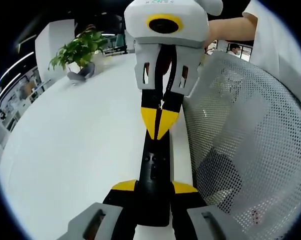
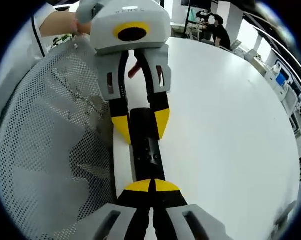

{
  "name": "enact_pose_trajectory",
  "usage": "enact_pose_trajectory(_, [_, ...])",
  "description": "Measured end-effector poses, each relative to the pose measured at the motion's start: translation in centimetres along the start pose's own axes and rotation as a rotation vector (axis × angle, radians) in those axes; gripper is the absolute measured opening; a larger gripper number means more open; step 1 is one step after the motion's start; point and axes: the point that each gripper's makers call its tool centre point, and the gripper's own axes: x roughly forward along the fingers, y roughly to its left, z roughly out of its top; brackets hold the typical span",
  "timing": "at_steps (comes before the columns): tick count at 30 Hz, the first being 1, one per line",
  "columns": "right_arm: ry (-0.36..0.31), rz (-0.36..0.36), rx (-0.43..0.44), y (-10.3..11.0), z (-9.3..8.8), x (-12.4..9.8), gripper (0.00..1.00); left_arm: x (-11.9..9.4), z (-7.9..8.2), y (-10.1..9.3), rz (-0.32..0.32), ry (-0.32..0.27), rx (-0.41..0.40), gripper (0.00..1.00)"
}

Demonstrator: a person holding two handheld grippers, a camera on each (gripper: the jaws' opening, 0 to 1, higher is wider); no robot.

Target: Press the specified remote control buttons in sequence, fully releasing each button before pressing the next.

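Note:
A long black remote (image 1: 155, 167) lies along the edge of the white table (image 1: 75, 145), its small buttons facing up. My left gripper (image 1: 154, 187) is shut on the remote's near end, one yellow tip on each side. In the left gripper view my right gripper (image 1: 159, 124) comes in from the top, tips together, touching the remote's far part. In the right gripper view my right gripper (image 2: 151, 186) is shut, its joined yellow tips resting on top of the remote (image 2: 147, 155). Beyond it the left gripper (image 2: 141, 125) clamps the remote's other end.
A white mesh chair back (image 1: 245, 140) stands right against the table edge beside the remote, also seen as the mesh chair (image 2: 45, 150). A potted plant (image 1: 80, 50) sits at the table's far side. People (image 2: 215, 27) sit in the background.

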Motion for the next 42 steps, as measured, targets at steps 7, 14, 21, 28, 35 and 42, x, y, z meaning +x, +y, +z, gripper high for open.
enact_pose_trajectory(7, [-0.138, -0.021, 0.068, 0.0, -0.1, -0.3, 0.00, 0.0, 0.0, 0.0, -0.002, 0.010, 0.005, 0.24])
enact_pose_trajectory(14, [-0.171, -0.060, 0.077, 0.0, 0.3, -0.3, 0.00, 0.0, 0.1, 0.0, -0.001, 0.012, 0.004, 0.24])
enact_pose_trajectory(21, [-0.170, -0.031, 0.030, 0.3, 1.1, 0.3, 0.00, 0.0, 0.1, 0.0, -0.001, 0.016, 0.005, 0.24])
enact_pose_trajectory(28, [-0.043, -0.009, 0.023, 0.1, 1.0, 0.4, 0.00, 0.0, 0.0, 0.0, 0.001, 0.011, 0.003, 0.24])
enact_pose_trajectory(35, [0.003, -0.027, -0.012, 0.2, 0.9, 0.5, 0.00, 0.0, 0.0, 0.0, 0.001, 0.007, 0.003, 0.24])
enact_pose_trajectory(42, [-0.142, 0.011, 0.114, 0.5, 1.1, 0.1, 0.00, 0.0, 0.0, 0.0, 0.003, 0.004, 0.002, 0.24])
